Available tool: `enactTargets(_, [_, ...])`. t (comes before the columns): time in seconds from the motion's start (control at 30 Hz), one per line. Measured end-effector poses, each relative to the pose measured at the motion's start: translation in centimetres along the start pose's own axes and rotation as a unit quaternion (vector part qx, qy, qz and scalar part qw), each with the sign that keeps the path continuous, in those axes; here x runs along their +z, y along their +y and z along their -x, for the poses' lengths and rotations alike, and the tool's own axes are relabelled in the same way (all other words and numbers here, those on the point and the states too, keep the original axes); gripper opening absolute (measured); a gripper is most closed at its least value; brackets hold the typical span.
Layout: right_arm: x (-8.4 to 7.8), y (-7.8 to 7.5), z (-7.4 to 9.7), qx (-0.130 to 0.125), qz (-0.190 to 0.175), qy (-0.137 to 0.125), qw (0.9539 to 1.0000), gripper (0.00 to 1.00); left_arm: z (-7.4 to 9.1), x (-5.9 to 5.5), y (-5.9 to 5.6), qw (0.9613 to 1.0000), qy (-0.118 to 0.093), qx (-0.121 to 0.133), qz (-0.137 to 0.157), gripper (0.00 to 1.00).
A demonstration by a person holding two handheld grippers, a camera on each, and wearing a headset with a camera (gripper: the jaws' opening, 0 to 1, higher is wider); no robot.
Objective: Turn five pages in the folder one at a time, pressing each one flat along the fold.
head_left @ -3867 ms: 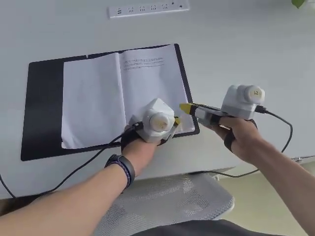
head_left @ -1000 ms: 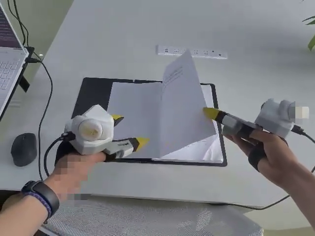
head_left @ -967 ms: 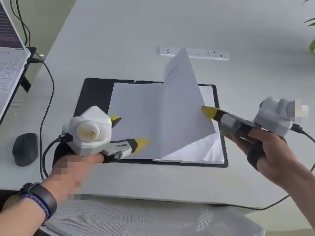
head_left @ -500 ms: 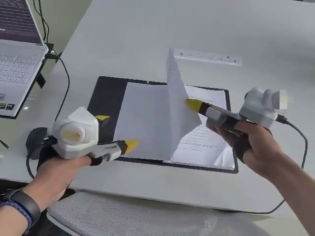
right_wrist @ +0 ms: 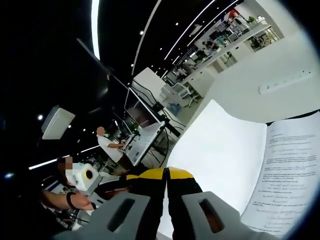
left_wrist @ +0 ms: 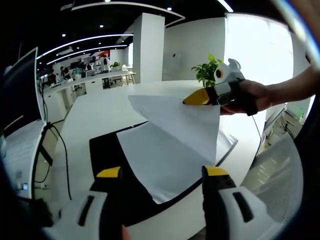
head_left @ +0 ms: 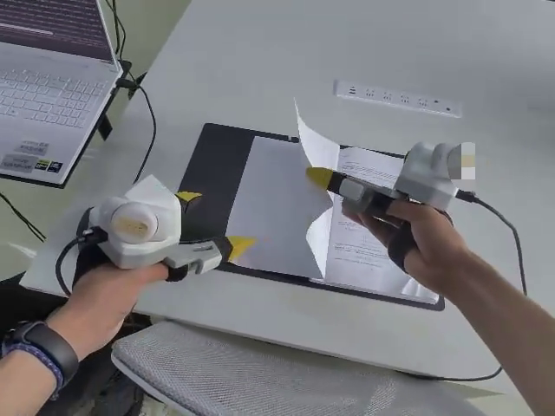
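The black folder lies open on the white table. My right gripper is shut on the edge of a white page, which it holds raised and bent over the fold. Under it the printed right-hand page lies exposed. In the right gripper view the two yellow tips meet on the page, beside the printed page. My left gripper hovers open at the folder's front left edge, holding nothing. The left gripper view has its jaws wide apart below the lifted page.
An open laptop stands at the table's far left, with a cable beside it. A white power strip lies behind the folder. A mesh chair seat sits below the table's front edge. A potted plant stands at the far end.
My right gripper has carried the raised page further left, across the fold, uncovering more of the printed page. The left gripper stays open near the folder's front left. The head camera has shifted.
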State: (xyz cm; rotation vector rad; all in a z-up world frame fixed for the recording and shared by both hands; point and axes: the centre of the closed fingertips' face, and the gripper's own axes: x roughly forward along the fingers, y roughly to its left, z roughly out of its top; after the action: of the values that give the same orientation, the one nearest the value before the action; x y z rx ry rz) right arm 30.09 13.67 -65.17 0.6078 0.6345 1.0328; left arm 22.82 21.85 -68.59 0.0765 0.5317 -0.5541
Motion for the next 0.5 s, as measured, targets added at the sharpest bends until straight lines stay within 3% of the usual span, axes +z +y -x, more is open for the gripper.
enactTargets(0.5, [-2.9,-1.8,-4.4,-0.008,-0.035,0.04,0.9986,0.0,1.0,-0.4,0.8,0.9999,-0.001,0.005,0.013,0.63])
